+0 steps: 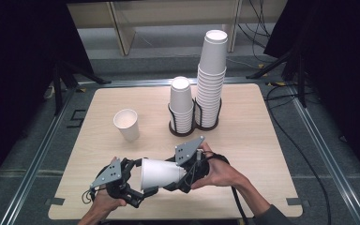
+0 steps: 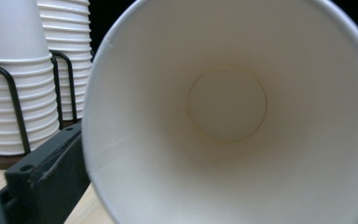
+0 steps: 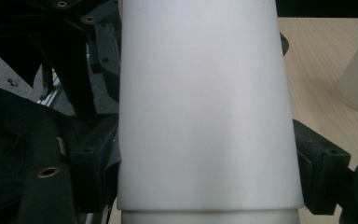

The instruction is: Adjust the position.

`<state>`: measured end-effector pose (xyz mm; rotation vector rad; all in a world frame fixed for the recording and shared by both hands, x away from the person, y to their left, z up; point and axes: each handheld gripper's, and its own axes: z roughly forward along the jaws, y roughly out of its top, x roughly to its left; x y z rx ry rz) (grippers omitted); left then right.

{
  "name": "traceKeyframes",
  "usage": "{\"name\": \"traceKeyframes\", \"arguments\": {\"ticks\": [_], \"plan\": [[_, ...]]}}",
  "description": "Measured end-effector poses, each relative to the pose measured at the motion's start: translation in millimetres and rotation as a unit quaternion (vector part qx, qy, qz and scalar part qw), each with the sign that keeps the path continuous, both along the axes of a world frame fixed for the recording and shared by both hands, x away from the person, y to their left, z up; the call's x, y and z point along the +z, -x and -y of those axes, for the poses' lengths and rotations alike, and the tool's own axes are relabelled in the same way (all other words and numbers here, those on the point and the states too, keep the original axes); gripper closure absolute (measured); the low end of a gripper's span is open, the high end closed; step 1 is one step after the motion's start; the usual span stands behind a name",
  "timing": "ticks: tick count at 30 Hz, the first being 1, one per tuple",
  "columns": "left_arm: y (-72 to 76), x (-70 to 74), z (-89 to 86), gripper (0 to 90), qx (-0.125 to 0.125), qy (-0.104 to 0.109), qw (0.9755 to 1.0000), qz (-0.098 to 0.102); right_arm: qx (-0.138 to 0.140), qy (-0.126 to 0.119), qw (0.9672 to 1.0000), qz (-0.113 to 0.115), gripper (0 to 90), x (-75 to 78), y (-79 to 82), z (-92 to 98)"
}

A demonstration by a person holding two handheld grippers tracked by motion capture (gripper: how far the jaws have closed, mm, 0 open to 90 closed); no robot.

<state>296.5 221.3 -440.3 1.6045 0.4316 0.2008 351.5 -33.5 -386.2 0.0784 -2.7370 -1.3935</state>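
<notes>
Low at roughly six o'clock on the bench [image 1: 243,140], a white paper cup [image 1: 161,173] lies on its side in the air between the two grippers, its mouth turned toward nine o'clock and its base toward three. The right gripper [image 1: 180,177] has its jaws clamped on the narrow base end; in the right gripper view the cup wall [image 3: 205,107] runs straight up between the two black jaws, touching both. The left gripper [image 1: 138,180] sits at the rim end with its jaws spread wide around the mouth, one above and one below, and the left gripper view looks straight into the cup [image 2: 228,107] down to its round bottom. Whether those left pads touch the rim cannot be told. A single cup [image 1: 127,124] stands upright at about ten o'clock on the bench. Toward twelve o'clock a black wire holder [image 1: 194,124] carries a short stack [image 1: 181,104] and, just beside it, a tall stack [image 1: 212,75].
</notes>
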Motion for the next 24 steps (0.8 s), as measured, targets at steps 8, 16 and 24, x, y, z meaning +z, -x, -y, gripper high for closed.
{"name": "traceKeyframes", "arguments": {"ticks": [8,16,24], "plan": [[-0.3,3.3,-3.1,7.6,-0.009,-0.003,0.9999,0.008,0.000,-0.007,0.9999,-0.012,23.5,-5.9,-2.8,-0.1],[-0.4,5.1,-2.8,14.6,-0.005,-0.042,0.9990,0.015,-0.022,0.036,0.9990,0.012,18.0,-6.0,-2.4,0.6],[0.0,2.6,3.0,15.1,-0.009,-0.104,0.9943,0.020,-0.024,0.110,0.9907,0.076,16.8,-5.4,8.2,-8.4]]}}
